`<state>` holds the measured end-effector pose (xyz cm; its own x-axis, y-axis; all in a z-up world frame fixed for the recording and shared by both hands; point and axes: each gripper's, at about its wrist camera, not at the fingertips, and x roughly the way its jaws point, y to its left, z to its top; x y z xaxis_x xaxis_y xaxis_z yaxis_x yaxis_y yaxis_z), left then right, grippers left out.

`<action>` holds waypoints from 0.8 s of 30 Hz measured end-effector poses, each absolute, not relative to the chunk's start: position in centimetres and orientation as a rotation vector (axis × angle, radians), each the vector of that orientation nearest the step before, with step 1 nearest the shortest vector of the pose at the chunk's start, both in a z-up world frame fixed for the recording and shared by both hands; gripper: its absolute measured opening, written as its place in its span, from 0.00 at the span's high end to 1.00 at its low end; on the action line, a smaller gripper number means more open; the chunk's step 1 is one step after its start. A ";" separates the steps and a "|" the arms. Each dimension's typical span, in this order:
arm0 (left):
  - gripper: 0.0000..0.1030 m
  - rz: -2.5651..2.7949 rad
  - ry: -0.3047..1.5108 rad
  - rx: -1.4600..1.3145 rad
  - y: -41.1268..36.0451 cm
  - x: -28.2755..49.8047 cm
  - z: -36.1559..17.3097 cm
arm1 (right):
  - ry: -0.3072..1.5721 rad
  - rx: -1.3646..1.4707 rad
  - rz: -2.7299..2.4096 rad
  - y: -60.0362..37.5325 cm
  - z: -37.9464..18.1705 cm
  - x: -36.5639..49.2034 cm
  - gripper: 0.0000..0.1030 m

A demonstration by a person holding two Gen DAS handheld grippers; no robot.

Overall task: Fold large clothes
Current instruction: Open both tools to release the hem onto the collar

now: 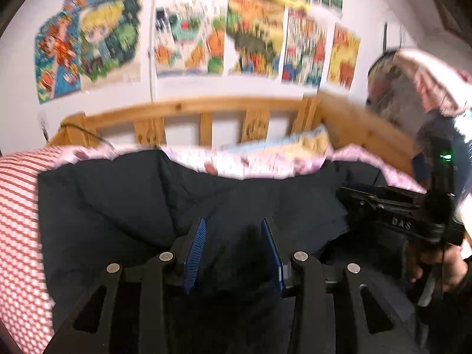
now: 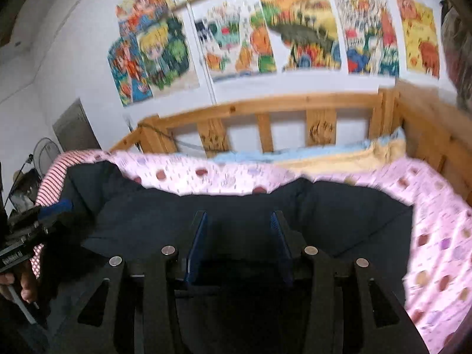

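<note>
Hovering: 2 grippers, left [image 1: 233, 227] & right [image 2: 240, 221] | fingers apart, released | 1 dark garment [image 1: 118, 200] on bed.

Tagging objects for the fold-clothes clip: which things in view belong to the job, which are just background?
Job:
- dark navy garment, spread on the bed
- left tool, open, nothing between its pads
- right tool, open, also empty

Background:
- pink patterned sheet
- red striped bedding
- blue and yellow pillow
- wooden bed rail
- drawings on the wall

Garment [image 2: 236, 203] on bedsheet [image 2: 436, 236] — pillow [image 2: 339, 155] behind, rail [image 2: 265, 107] beyond
</note>
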<state>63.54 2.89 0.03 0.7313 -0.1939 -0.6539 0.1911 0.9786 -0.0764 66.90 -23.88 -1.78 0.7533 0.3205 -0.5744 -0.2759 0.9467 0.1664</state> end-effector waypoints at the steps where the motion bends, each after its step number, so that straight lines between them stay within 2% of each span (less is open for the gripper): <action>1: 0.66 -0.208 0.768 0.024 2.4 64.3 -1.2 | 0.660 0.053 0.327 -23.3 -2.7 67.3 0.66; 3: 0.67 -0.191 0.816 0.074 1.8 64.6 -3.2 | 0.704 0.010 0.324 -22.1 -4.3 67.2 0.70; 7: 0.70 -0.181 0.859 0.123 1.4 64.8 -5.9 | 0.808 -0.067 0.334 -21.0 -8.1 67.8 0.71; 11: 0.71 -0.141 0.893 0.195 0.3 65.0 -7.5 | 0.859 -0.009 0.361 -21.6 -10.5 68.7 0.71; 14: 0.71 -0.121 0.849 0.234 -0.5 64.0 -7.3 | 0.869 -0.026 0.344 -21.0 -12.0 69.0 0.71; 18: 0.70 -0.137 0.793 0.175 0.5 62.6 -5.3 | 0.770 -0.031 0.329 -21.1 -11.2 67.0 0.72; 21: 0.62 -0.098 0.775 0.141 0.7 61.4 -3.6 | 0.714 0.008 0.321 -22.1 -9.4 65.3 0.70; 23: 0.49 -0.065 0.776 0.124 0.7 60.6 -2.6 | 0.684 0.003 0.294 -22.6 -8.3 64.2 0.62; 24: 0.48 -0.065 0.776 0.096 0.9 60.1 -1.9 | 0.669 0.003 0.293 -22.8 -7.6 63.6 0.59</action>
<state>60.11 0.90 -1.88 0.7117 -0.0227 -0.7021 0.0937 0.9936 0.0628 63.58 -22.83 -7.63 0.7449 0.2683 -0.6109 -0.2664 0.9590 0.0963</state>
